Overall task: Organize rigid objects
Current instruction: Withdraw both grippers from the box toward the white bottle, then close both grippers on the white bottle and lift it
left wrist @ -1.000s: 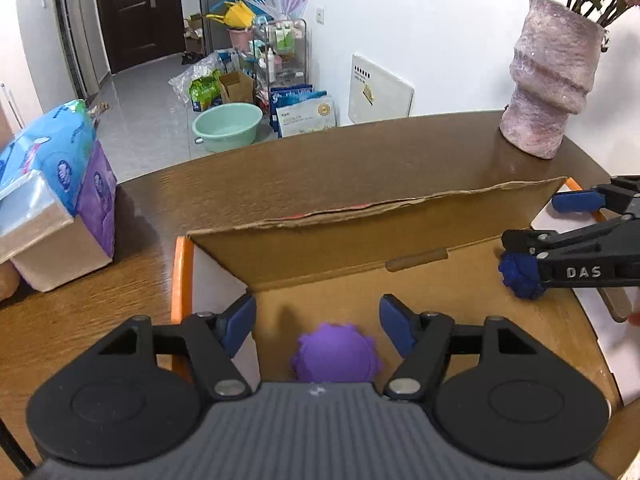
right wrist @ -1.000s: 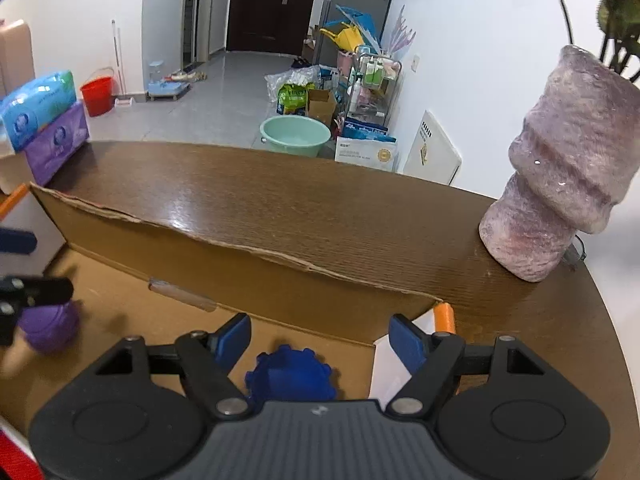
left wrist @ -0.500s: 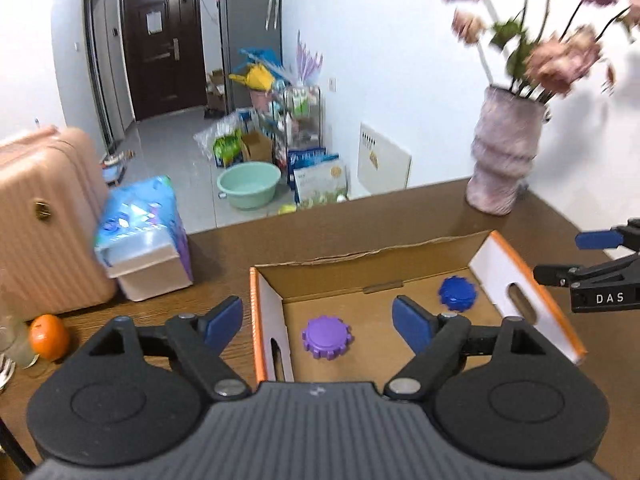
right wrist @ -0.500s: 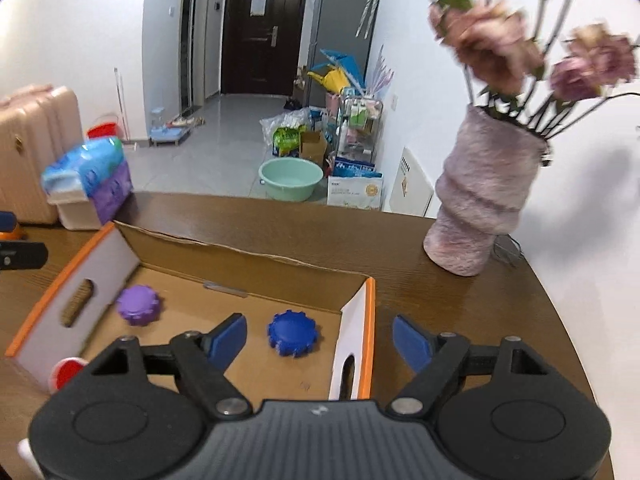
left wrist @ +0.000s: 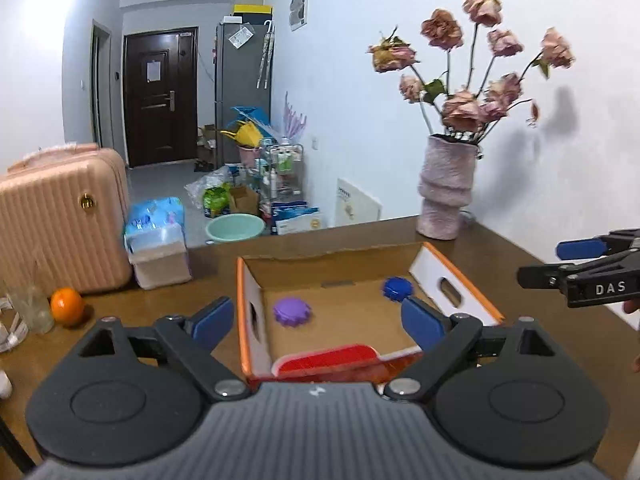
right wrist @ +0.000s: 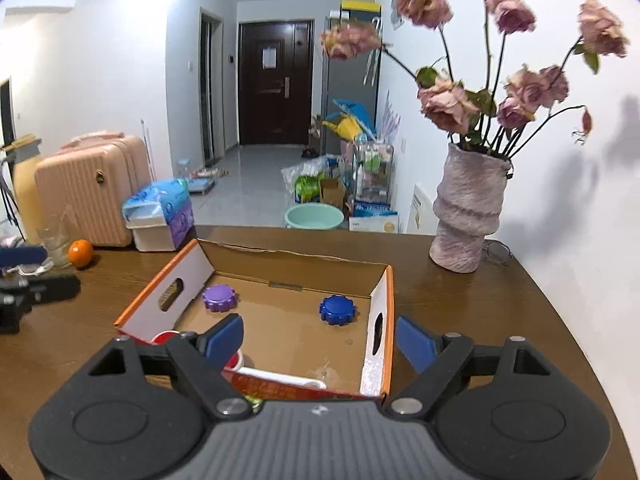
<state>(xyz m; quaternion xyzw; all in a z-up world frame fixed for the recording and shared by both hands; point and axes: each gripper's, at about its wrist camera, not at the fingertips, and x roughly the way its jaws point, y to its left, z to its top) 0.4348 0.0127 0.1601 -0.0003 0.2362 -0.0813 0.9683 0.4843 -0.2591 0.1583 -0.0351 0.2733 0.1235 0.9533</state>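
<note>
Both grippers have pulled back from the box, left gripper and right gripper both wide, holding nothing. Purple gear lies on the box floor at 10 o'clock, blue gear at 2 o'clock, well apart.
</note>
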